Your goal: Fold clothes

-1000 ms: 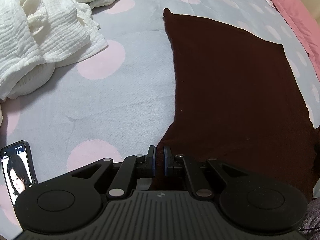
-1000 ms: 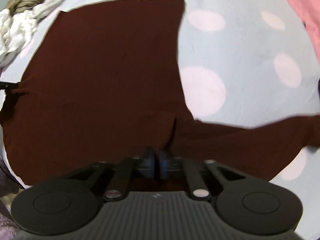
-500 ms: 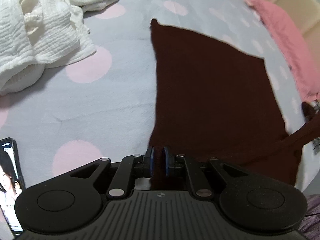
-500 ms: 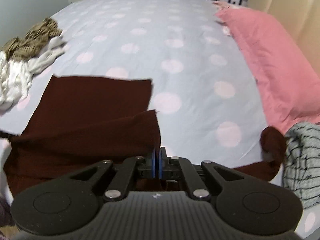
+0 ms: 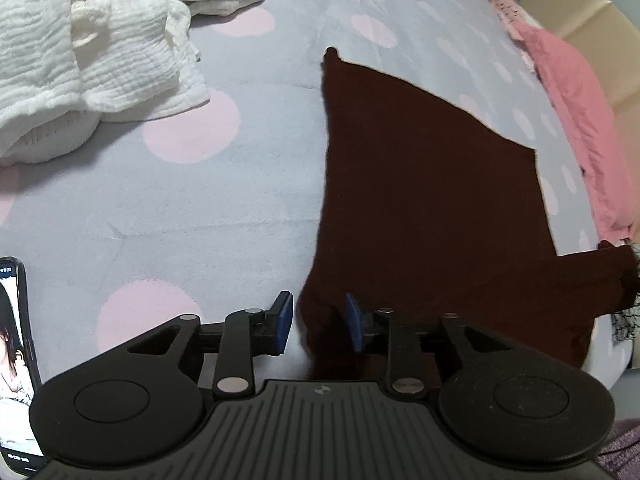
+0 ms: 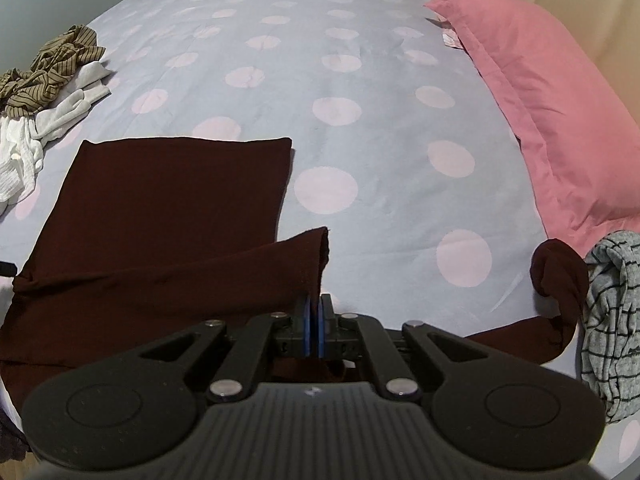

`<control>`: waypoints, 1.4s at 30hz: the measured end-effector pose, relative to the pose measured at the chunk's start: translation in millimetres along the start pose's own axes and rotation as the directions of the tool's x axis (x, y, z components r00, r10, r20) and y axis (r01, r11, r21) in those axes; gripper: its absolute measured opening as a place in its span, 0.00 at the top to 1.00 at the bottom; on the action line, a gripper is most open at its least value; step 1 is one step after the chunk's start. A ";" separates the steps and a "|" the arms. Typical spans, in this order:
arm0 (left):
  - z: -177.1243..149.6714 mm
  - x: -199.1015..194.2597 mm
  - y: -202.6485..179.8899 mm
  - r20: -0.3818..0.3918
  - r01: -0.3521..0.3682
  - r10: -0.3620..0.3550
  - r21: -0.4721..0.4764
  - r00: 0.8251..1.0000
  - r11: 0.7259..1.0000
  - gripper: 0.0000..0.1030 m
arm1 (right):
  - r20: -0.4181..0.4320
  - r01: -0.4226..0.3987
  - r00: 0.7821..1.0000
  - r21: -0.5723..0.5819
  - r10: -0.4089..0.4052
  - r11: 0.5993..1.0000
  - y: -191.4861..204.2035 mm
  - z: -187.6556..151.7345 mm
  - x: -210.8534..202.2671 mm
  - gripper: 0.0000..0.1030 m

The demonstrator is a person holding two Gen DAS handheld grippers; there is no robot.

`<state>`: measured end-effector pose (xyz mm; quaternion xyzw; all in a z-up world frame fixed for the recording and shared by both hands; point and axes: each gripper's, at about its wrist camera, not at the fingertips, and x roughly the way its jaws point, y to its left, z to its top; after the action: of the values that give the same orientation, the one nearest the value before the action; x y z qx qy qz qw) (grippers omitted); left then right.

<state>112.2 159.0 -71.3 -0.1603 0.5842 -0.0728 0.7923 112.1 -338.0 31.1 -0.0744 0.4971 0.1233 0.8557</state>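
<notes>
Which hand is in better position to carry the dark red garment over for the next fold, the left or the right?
Probably the right. The right gripper has its jaws shut on a raised edge of the dark red garment. The left gripper is opening its jaws, and its pads no longer press the cloth between them.

Both my feeds are evenly lit by soft, slightly dim indoor light with no glare, and the dark maroon garment (image 5: 420,184) reads as an almost flat black-brown mass in which I can barely make out folds. Fisheye distortion bows the polka-dot bedspread (image 6: 320,60) into a dome, with dark vignetting in the corners, strongest at 11 and 1 o'clock. Focus is fair in the centre and softens toward the rims; faint shadows lie under the cloth edges.
</notes>
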 end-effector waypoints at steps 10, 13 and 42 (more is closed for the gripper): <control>-1.7 10.8 1.6 0.000 0.001 -0.001 -0.025 1.000 1.000 0.94 | 0.014 0.003 1.000 0.028 -0.004 1.000 -6.8 0.2 -4.6 0.96; -0.1 6.7 3.0 0.013 0.010 -0.010 -0.039 1.000 0.999 0.95 | 0.045 0.017 0.999 0.036 -0.019 0.999 -8.8 10.6 -14.2 0.96; -3.4 0.0 42.9 -0.014 0.131 -0.133 -0.121 0.991 0.984 0.95 | 0.203 0.208 0.973 -0.553 -0.112 0.807 261.0 324.4 107.1 0.96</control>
<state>105.9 198.7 -86.8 -0.2452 0.5843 -0.0915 0.7682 358.6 7.9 97.3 -0.3584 0.3588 0.1990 0.8386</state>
